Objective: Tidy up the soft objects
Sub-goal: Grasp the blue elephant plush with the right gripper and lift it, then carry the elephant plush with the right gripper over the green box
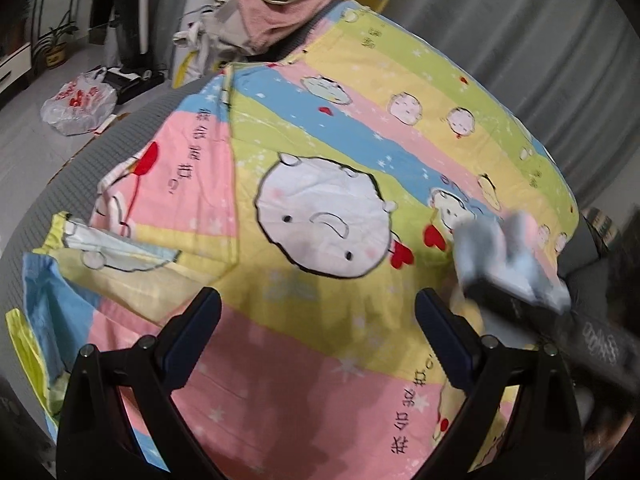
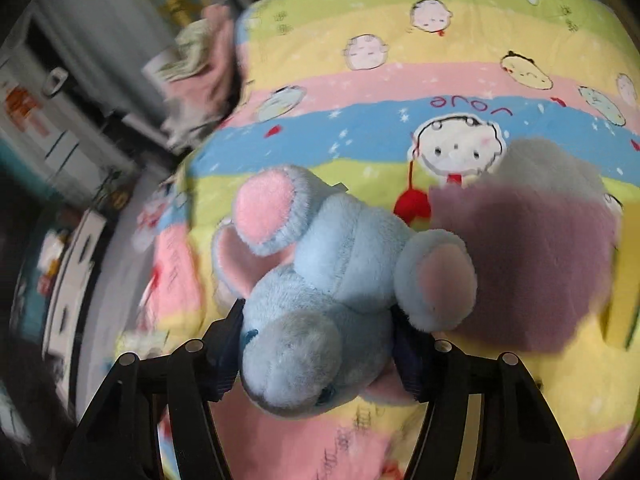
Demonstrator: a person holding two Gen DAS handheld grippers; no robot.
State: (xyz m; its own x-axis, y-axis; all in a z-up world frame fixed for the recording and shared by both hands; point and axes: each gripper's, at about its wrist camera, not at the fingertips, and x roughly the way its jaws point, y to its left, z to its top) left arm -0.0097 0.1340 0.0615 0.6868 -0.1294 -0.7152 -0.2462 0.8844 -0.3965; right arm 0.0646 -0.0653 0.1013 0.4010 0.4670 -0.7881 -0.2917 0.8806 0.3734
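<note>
A striped cartoon-print quilt [image 1: 320, 168] covers the bed, its near left corner folded over. A pile of pink and green towels [image 1: 280, 4] sits at the bed's far edge. A blue plush elephant [image 2: 320, 300] with pink ears is held above the quilt near the right edge, its head clamped in the right tongs [image 2: 316, 340]. The left tongs [image 1: 318, 340] hover apart over the quilt, holding nothing.

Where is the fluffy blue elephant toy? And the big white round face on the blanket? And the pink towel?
Fluffy blue plush elephant [image 2: 320, 300], right wrist view, on its body.
Big white round cartoon face on the striped blanket [image 1: 320, 216], left wrist view, on its middle.
Crumpled pink towel [image 1: 272, 16], left wrist view, on its front fold.
</note>
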